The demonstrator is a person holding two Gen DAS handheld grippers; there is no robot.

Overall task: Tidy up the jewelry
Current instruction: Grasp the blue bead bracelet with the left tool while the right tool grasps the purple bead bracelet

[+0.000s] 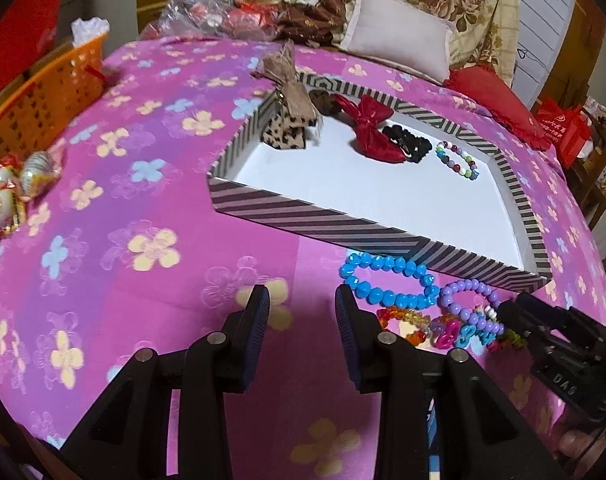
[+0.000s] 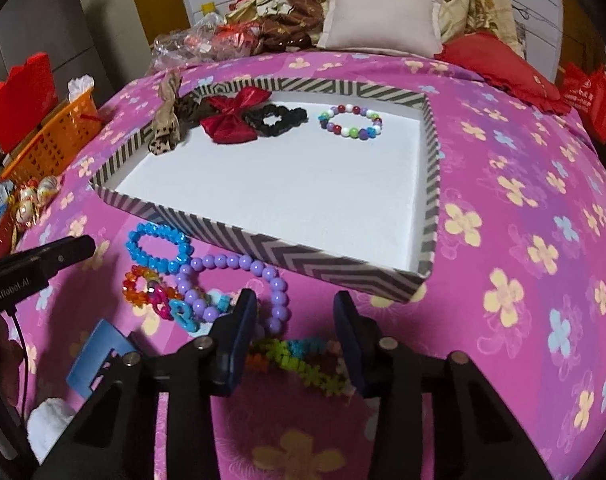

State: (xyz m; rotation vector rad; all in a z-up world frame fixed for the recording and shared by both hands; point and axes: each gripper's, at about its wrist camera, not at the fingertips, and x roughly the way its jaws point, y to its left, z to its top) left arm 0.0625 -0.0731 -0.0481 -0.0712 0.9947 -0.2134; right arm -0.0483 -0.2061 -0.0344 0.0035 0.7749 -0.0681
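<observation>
A striped tray [image 1: 319, 220] [image 2: 303, 258] with a white floor lies on the pink flowered bedspread. It holds a leopard bow [image 1: 287, 128] [image 2: 163, 140], a red bow [image 1: 369, 128] [image 2: 233, 118], a black scrunchie [image 1: 407, 142] [image 2: 275, 120] and a multicolour bead bracelet [image 1: 457, 160] [image 2: 351, 122]. In front of the tray lie a blue bead bracelet [image 1: 387, 282] [image 2: 159, 246], a purple one [image 1: 471, 304] [image 2: 239, 288], an orange one [image 1: 403, 322] [image 2: 143, 286] and a green-orange one [image 2: 299, 354]. My left gripper [image 1: 302, 320] is open over bare cloth. My right gripper [image 2: 295, 330] is open, its fingers on either side of the green-orange bracelet.
An orange basket [image 1: 43, 100] [image 2: 55, 140] and wrapped sweets [image 1: 11, 192] sit at the left edge. Pillows [image 1: 395, 36] [image 2: 379, 20], folded cloth and plastic bags crowd the far end of the bed. A red cushion [image 1: 499, 100] lies at the far right.
</observation>
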